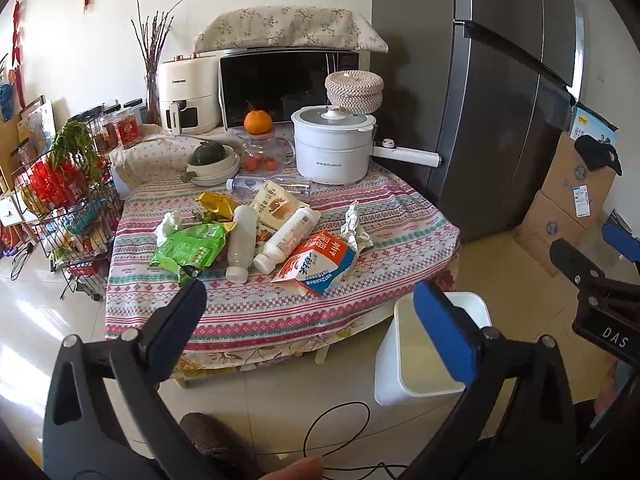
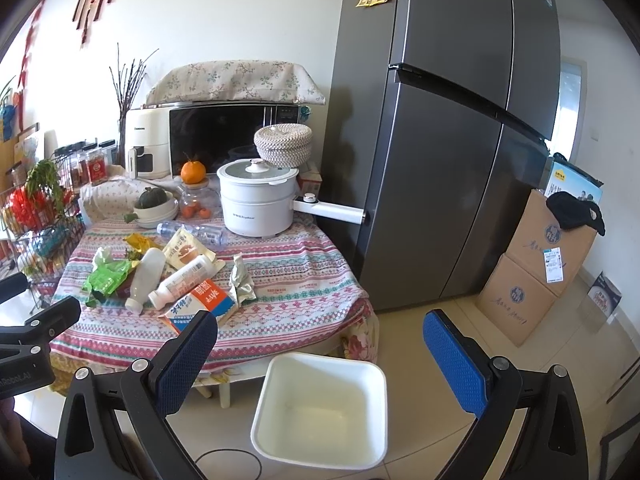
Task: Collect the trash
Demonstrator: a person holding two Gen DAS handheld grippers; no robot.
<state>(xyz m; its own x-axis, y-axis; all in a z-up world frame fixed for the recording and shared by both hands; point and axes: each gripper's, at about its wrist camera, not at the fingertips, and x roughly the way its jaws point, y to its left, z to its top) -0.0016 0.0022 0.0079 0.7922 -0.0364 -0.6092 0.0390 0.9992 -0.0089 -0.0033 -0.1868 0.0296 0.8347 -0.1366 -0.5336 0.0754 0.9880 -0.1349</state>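
- Both sets of tongs, the left gripper (image 1: 310, 312) and the right gripper (image 2: 320, 344), hang spread wide and empty, well short of the table (image 2: 304, 276), touching nothing.
- The trash lies heaped on the striped cloth: a milk carton (image 1: 316, 262), two white bottles (image 1: 240, 244), a green wrapper (image 1: 192, 246) and crumpled foil (image 1: 356, 226).
- The white bin (image 2: 324, 408) stands empty on the floor, just beside the table.
- Collection appears not yet begun; the next move likely calls for reaching in and closing on the nearest piece, probably the carton.
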